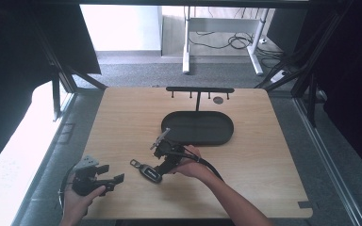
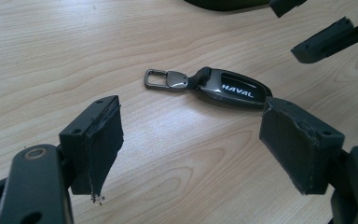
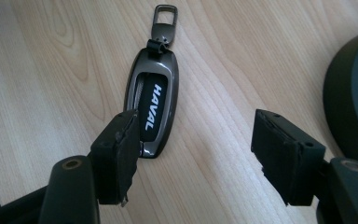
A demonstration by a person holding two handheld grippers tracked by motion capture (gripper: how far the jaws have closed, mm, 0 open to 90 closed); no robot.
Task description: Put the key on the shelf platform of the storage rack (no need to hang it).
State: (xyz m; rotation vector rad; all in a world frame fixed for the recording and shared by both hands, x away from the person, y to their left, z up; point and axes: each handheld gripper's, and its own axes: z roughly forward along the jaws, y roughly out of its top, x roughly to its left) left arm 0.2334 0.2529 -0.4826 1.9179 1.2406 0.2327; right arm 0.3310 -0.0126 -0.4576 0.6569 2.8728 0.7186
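Observation:
A dark car key fob [image 1: 149, 172] marked HAVAL, with a metal clip, lies flat on the wooden table [image 1: 254, 160]. My right gripper [image 1: 157, 163] hovers just over the fob from the right with its jaws open. In the right gripper view the fob [image 3: 154, 103] lies ahead, its near end partly behind the left pad [image 3: 117, 154], and nothing is between the pads of the right gripper [image 3: 200, 156]. My left gripper [image 1: 111, 174] rests open near the front left edge, pointing at the fob [image 2: 229, 88]. The left gripper [image 2: 198, 147] holds nothing.
A black oval tray [image 1: 198, 137] with a T-shaped hook stand [image 1: 199, 89] sits at the middle back of the table. The tray's rim [image 3: 349, 102] lies close to the right of my right gripper. The right gripper's jaws [image 2: 328, 39] show beyond the fob.

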